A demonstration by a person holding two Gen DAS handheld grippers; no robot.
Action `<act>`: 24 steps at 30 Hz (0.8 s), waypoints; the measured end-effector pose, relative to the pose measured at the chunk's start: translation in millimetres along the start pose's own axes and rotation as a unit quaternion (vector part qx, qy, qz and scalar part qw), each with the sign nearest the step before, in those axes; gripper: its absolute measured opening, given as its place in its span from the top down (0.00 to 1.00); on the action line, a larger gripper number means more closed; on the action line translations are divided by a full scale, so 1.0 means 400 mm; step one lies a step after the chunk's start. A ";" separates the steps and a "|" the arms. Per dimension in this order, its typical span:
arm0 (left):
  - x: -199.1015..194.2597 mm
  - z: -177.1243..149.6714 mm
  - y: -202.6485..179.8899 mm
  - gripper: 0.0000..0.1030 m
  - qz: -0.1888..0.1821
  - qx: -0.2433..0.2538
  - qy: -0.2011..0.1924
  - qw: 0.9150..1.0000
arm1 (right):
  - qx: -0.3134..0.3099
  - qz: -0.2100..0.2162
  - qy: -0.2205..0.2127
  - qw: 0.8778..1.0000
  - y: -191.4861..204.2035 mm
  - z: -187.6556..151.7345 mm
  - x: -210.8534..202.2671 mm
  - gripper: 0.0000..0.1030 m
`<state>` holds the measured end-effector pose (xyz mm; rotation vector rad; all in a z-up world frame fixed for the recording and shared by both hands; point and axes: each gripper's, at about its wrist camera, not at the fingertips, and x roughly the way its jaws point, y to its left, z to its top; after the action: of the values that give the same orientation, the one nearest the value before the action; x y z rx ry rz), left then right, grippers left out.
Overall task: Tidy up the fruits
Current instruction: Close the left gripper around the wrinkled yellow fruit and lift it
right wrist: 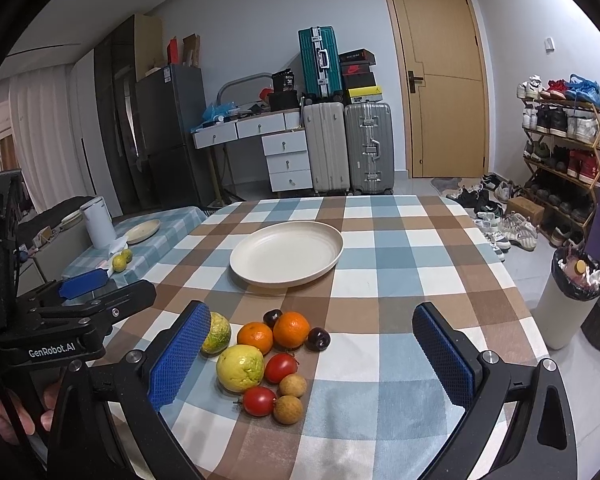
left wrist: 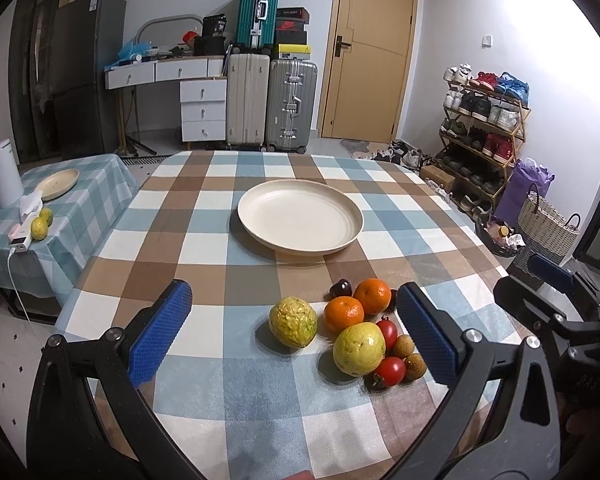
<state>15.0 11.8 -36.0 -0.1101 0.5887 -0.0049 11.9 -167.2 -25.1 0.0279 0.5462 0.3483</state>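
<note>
Left wrist view: fruit pile near the table's front edge, cream plate empty beyond.
Both grippers, left gripper and right gripper, gape wide, holding nothing; the bumpy guava looks firm, best pinched across its middle.

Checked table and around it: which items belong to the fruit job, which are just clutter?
Job:
- mixed fruit pile
- empty cream round plate
- open left gripper
- open right gripper

Clutter:
- small beige plate
- white cylindrical canister
- silver ribbed suitcase
</note>
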 end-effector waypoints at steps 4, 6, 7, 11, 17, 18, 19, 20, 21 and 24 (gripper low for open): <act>0.030 -0.003 0.012 0.01 -0.003 -0.007 0.016 1.000 | 0.004 0.002 0.005 1.000 -0.010 -0.009 0.014 0.00; 0.050 -0.005 0.019 0.01 -0.005 -0.011 0.024 1.000 | 0.007 0.004 0.007 1.000 -0.016 -0.013 0.022 0.00; 0.060 -0.007 0.023 0.01 -0.006 -0.014 0.028 0.999 | 0.008 0.006 0.008 1.000 -0.019 -0.015 0.029 0.00; 0.112 -0.012 0.039 0.01 -0.015 -0.023 0.049 0.998 | 0.014 0.011 0.017 1.000 -0.032 -0.023 0.064 0.00; 0.188 -0.018 0.059 0.01 -0.022 -0.031 0.072 0.997 | 0.033 0.017 0.043 0.998 -0.060 -0.043 0.139 0.00; 0.201 -0.020 0.063 0.01 -0.022 -0.033 0.076 0.996 | 0.037 0.018 0.047 0.998 -0.066 -0.045 0.151 0.00; 0.216 -0.021 0.067 0.01 -0.024 -0.036 0.081 0.996 | 0.040 0.019 0.050 0.998 -0.072 -0.047 0.164 0.00; 0.229 -0.022 0.071 0.01 -0.027 -0.040 0.086 0.995 | 0.042 0.019 0.053 0.998 -0.076 -0.049 0.170 0.00; 0.240 -0.023 0.076 0.02 -0.031 -0.043 0.089 0.995 | 0.043 0.018 0.057 0.997 -0.082 -0.051 0.182 0.00; 0.277 -0.024 0.087 0.05 -0.045 -0.050 0.103 0.992 | 0.055 0.019 0.065 0.996 -0.100 -0.055 0.213 0.00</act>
<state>100.9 41.4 -109.0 -0.2360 0.7896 -0.0755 81.0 -178.0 -91.7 0.1216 0.6937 0.3579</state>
